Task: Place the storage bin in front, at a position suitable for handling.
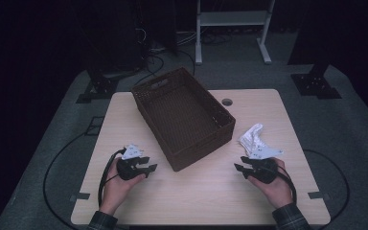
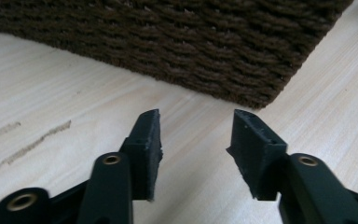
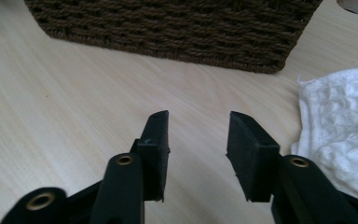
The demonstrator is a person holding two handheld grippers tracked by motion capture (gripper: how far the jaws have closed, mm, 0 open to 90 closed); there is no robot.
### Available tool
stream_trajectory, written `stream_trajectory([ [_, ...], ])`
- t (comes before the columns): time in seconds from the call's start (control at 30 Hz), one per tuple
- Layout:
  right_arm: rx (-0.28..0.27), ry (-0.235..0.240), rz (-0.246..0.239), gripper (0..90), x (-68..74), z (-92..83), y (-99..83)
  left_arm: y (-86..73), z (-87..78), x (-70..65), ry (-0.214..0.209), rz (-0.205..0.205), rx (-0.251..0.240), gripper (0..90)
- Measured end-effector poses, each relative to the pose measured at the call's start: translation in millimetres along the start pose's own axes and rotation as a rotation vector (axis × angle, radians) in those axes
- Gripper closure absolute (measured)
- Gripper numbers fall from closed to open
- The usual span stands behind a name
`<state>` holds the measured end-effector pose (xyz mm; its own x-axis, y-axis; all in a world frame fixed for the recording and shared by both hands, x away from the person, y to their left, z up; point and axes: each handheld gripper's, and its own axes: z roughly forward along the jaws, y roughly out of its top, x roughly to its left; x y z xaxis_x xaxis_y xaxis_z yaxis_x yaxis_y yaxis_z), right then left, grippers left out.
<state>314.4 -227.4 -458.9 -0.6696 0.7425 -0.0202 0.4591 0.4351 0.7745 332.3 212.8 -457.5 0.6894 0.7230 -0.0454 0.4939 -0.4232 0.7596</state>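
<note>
One white cloth (image 1: 255,141) lies crumpled on the table (image 1: 196,191), right side, just beyond the right gripper (image 1: 240,167) — that looks like the thing to be picked up. In the right gripper view the cloth (image 3: 340,135) sits off to the right of the jaws, near but not between them, so nothing's been grabbed yet. Next out: a dark woven basket (image 1: 184,117), set at an angle mid-table w/ its open top up and nothing visible inside — prob. the drop-off spot, placed within reach of both hands. Right gripper's jaws are spread apart, holding nothing, hovering low over bare wood; they point toward the basket's side wall (image 3: 177,28), not the cloth, so a turn to the right seems needed before closing. Left gripper (image 1: 151,168) — same story, jaws parted, empty, aimed at the basket corner (image 2: 261,93) and near it, not touching. Both hands rest low at the near edge, approx. level w/ each other, looking ready to start.
</note>
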Motion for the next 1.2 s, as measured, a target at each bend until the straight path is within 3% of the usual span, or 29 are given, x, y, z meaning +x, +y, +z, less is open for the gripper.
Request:
stream_trajectory([
  [0.13,0.005,-0.002,0.000,66.7,-5.0,1.8,4.4,3.5,0.3,2.6,-0.007,-0.012,0.004,63.8],
  [0.23,0.011,0.025,0.020,76.8,-13.9,4.4,11.1,8.4,1.1,8.5,-0.028,-0.038,-0.002,76.0],
  [0.37,0.020,0.034,0.024,88.5,-22.2,7.2,18.7,15.9,2.6,13.2,-0.017,-0.020,0.016,89.6],
  [0.57,0.022,0.043,0.017,89.6,-34.5,10.4,31.6,25.0,7.3,19.2,0.006,-0.006,0.031,89.9],
  [0.83,0.022,0.007,0.019,89.6,-57.8,17.6,51.6,38.6,16.9,31.0,0.028,-0.034,0.013,89.6],
  [1.2,0.030,-0.021,0.012,89.6,-81.2,35.4,68.6,47.8,21.3,47.1,0.024,-0.079,-0.021,89.4],
])
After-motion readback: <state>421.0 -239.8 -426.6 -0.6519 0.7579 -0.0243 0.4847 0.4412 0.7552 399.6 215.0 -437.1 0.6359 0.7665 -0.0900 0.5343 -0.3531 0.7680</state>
